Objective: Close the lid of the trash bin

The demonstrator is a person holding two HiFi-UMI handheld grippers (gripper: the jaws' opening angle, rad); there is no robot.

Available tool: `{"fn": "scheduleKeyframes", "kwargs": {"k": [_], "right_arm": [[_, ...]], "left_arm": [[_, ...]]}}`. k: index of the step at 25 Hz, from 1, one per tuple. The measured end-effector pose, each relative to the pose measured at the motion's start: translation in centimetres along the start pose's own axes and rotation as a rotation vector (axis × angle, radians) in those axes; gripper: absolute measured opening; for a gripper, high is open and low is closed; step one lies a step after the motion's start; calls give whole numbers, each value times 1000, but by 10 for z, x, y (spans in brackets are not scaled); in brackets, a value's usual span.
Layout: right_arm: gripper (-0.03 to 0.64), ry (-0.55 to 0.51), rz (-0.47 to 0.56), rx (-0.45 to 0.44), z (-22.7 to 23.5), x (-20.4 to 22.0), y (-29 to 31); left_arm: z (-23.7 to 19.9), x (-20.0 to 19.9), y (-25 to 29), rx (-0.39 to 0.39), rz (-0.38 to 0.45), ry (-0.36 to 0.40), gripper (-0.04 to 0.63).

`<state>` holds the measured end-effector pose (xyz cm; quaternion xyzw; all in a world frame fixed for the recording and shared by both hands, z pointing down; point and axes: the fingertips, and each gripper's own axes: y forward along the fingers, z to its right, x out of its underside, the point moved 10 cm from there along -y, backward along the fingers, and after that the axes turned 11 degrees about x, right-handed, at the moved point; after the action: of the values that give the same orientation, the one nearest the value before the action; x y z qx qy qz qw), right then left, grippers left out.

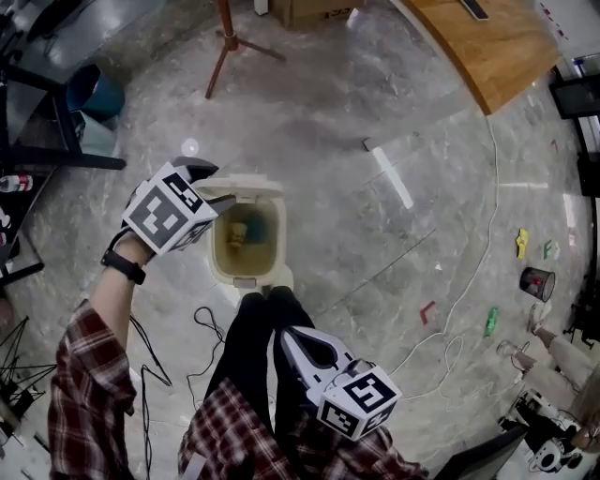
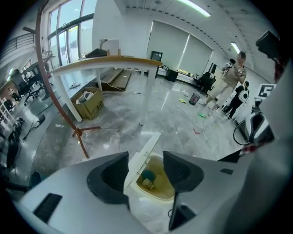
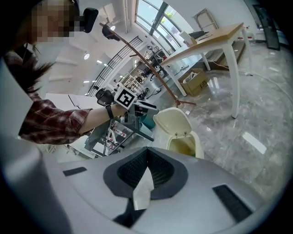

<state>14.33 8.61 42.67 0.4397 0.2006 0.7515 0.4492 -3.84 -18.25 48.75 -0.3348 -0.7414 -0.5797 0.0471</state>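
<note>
A cream trash bin [image 1: 246,242] stands on the grey floor with its lid [image 1: 246,185] raised at the far side. A teal and a yellowish item lie inside. My left gripper [image 1: 211,187] hovers at the lid's left edge, jaws wide open. In the left gripper view the lid [image 2: 143,157] shows edge-on between the open jaws of the left gripper [image 2: 145,170], and no pad presses on it. My right gripper [image 1: 292,339] hangs nearer me, over the person's legs, apart from the bin. Its jaws [image 3: 146,171] are shut on a scrap of white paper [image 3: 143,188].
The person's black-trousered legs [image 1: 251,347] stand right at the bin's near side. Cables [image 1: 459,314] trail over the floor at the right and left. A wooden table [image 1: 497,47], a red-brown tripod [image 1: 228,42] and a cardboard box [image 1: 309,9] stand farther off.
</note>
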Motion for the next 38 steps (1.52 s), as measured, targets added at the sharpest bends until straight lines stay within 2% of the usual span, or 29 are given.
{"fn": "scheduleKeyframes", "kwargs": {"k": [3, 7, 14, 17, 20, 27, 32, 35, 38], "right_arm": [[12, 25, -11, 2, 7, 9, 4], [12, 49, -24, 1, 17, 18, 7], [12, 66, -36, -8, 21, 22, 10], [12, 74, -35, -14, 20, 24, 9], [12, 81, -36, -20, 21, 25, 9], [12, 79, -45, -27, 20, 27, 10], [12, 76, -54, -24, 17, 29, 12], [12, 76, -64, -22, 16, 33, 12], [12, 76, -82, -25, 15, 38, 13]], "left_arm": [[-12, 5, 12, 57, -40, -12, 241], [-20, 9, 25, 88, -103, 22, 240], [-20, 9, 25, 186, -146, -2, 236], [-16, 13, 25, 176, -179, 28, 178], [-8, 18, 30, 191, -223, 56, 140], [16, 33, 41, 255, -294, 96, 140], [43, 48, 57, 311, -358, 175, 140], [60, 66, 69, 333, -394, 169, 140], [75, 86, 83, 340, -392, 150, 140]]}}
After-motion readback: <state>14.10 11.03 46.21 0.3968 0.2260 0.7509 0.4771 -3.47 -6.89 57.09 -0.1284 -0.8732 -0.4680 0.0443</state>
